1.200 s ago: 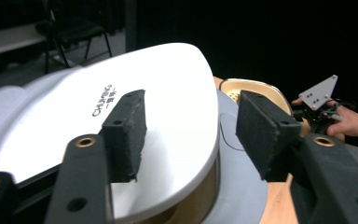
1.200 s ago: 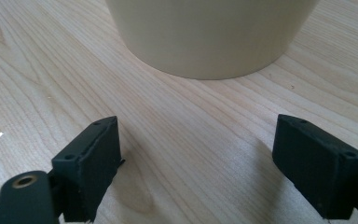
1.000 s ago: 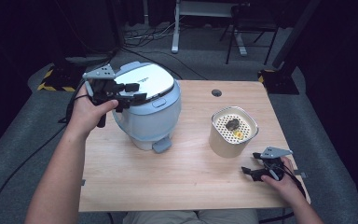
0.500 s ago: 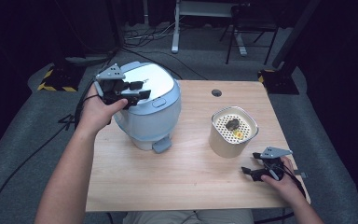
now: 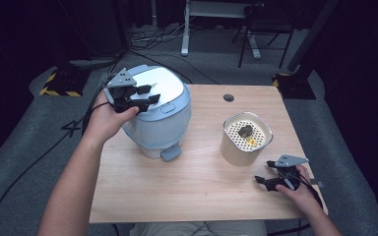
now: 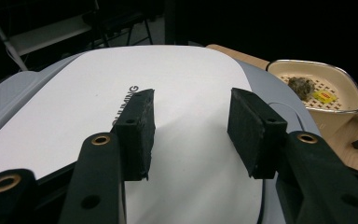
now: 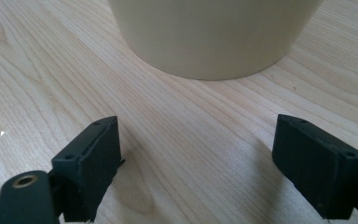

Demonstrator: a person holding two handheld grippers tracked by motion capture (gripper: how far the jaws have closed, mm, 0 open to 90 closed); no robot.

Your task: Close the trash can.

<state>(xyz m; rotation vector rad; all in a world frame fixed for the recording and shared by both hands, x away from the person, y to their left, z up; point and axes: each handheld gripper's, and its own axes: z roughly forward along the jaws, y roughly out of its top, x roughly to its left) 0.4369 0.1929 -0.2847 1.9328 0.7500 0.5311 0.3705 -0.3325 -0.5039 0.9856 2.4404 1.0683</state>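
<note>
Left claw (image 5: 145, 93) hovers over the white-lidded, pale blue rice cooker (image 5: 158, 114), jaws spread and empty. Right claw (image 5: 264, 178) rests low on the light wood counter (image 5: 197, 182), jaws wide, facing the cream pot (image 5: 245, 139) (perforated insert, small items inside). Dark room and grey floor (image 5: 24, 142) surround the counter.

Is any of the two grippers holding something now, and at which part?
Nothing is held. The left gripper is open above the rice cooker lid; the right gripper is open over the table.
</note>
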